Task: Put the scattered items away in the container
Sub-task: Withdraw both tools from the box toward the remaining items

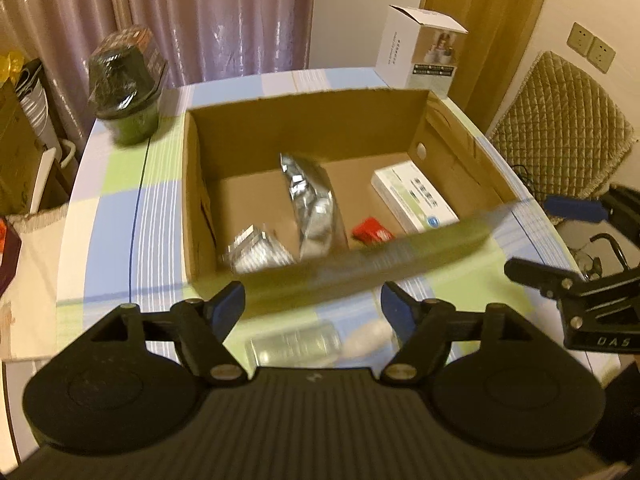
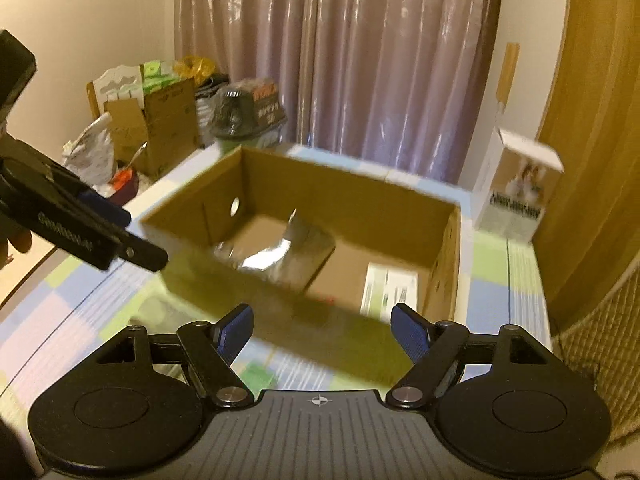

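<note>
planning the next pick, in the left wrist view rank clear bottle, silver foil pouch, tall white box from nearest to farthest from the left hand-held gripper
1. Clear bottle: lying on the tablecloth just past the left hand-held gripper, outside the cardboard box.
2. Silver foil pouch: inside the cardboard box, middle.
3. Tall white box: standing behind the cardboard box, far right corner.
</note>
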{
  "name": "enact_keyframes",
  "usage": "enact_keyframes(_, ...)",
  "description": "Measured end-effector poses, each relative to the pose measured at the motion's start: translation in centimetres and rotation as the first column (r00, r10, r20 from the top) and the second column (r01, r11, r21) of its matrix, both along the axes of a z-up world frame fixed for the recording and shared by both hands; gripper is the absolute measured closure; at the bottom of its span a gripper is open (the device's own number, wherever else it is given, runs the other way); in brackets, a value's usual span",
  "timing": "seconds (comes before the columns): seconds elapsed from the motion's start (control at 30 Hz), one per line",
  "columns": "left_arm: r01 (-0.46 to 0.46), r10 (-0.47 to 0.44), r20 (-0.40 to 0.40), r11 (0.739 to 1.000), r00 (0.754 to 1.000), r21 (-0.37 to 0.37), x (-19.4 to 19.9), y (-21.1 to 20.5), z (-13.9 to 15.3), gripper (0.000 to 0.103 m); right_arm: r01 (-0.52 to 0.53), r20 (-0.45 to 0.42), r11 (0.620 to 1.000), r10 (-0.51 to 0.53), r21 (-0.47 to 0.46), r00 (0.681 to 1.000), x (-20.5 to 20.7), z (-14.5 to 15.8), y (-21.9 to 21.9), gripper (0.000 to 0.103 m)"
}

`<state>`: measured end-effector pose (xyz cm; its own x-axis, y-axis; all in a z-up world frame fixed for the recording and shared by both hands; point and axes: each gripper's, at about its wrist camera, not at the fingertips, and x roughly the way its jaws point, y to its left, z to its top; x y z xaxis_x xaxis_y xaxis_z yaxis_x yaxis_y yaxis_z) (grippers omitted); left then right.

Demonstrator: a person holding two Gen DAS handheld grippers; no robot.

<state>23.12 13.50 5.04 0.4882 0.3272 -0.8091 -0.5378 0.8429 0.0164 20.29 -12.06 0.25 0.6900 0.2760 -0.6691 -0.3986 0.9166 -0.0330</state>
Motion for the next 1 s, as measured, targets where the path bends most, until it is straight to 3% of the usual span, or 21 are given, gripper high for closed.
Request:
enact_keyframes(0.53, -0.078, 0.074, -0.085, 0.996, 0.994, -0.043, -8.7, -6.3, -3.9, 0.029, 0.045, -0.165, 0.999, -0.042, 0.018, 0.985, -8.8, -4.1, -0.2, 0.022)
enact_keyframes(0.83, -0.108, 0.099, -0.117, 0.991, 0.988, -0.075, -10.7, -7.8, -5.5, 0.029, 0.040, -0.209, 0.999, -0.038, 0.008, 0.977, -11.0, -5.1, 0.2, 0.022)
enact_keyframes(1.0, -0.102, 0.087, -0.140, 0.989, 0.986, -0.103, -11.1, -8.7, -6.8, 0.029, -0.028, -0.214, 0.999, 0.021, -0.026, 0.977, -11.3, -5.7, 0.6, 0.022)
